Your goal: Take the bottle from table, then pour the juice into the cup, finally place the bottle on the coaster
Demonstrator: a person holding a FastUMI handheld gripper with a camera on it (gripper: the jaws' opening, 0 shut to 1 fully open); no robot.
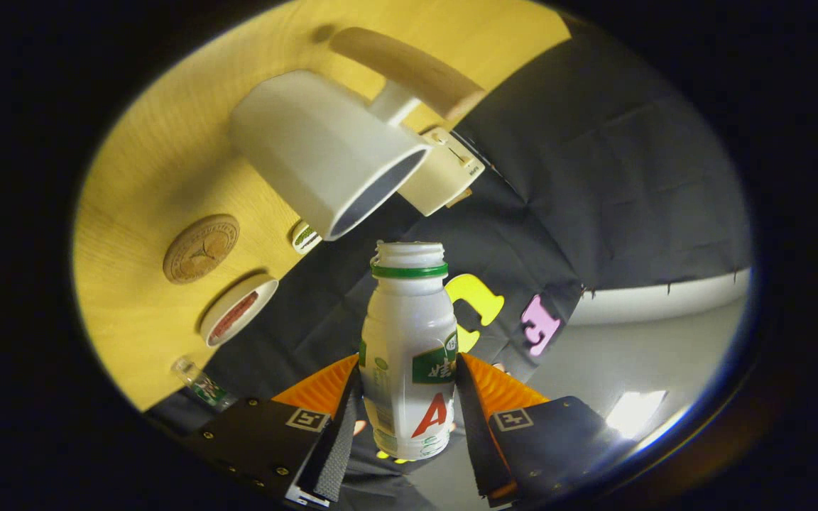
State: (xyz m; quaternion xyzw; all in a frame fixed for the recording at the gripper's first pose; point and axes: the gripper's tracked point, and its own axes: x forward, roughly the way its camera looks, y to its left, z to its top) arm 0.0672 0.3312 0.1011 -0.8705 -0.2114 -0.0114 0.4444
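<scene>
Gripper [409, 397] clamps small white plastic bottle [409, 355] w/ green neck ring, cap off, btwn both fingers. View tilted; bottle mouth just beside white cup [324, 152] rim. Pouring seems underway or starting. Round wooden coaster [201, 248] on yellow wood table [139, 177] awaits.

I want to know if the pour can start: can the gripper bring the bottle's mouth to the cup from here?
Probably yes. The gripper has its jaws closed on the bottle, whose uncapped mouth sits just short of the cup opening, with nothing between them. The coaster and a small lid lie off to the side.
</scene>
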